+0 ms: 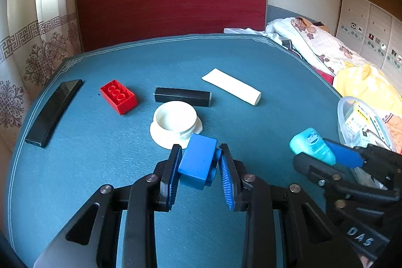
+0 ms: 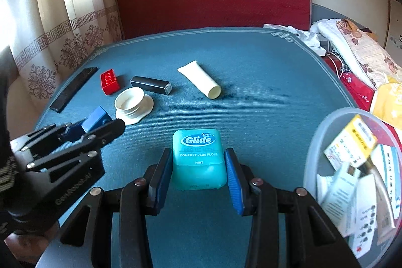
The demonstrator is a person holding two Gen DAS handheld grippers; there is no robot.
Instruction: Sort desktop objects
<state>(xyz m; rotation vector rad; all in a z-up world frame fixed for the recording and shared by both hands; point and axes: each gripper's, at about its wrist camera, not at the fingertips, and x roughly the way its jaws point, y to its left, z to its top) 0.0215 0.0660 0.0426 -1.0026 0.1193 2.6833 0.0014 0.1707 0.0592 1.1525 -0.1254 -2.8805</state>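
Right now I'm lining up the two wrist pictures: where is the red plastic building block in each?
Left wrist view: the red plastic building block lies left of centre on the teal mat, between the black flat bar and the black rectangular tube.
Right wrist view: the block sits far left, smaller, between the same two things.
Shared landmark: the white round lid, just in front of the black rectangular tube.

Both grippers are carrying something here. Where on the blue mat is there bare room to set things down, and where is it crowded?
Free: the mat right of the white tube up to the clear container, the far strip by the red panel, and the near edge. Crowded: the left middle, where the black bar, red brick, black box and white lid cluster.
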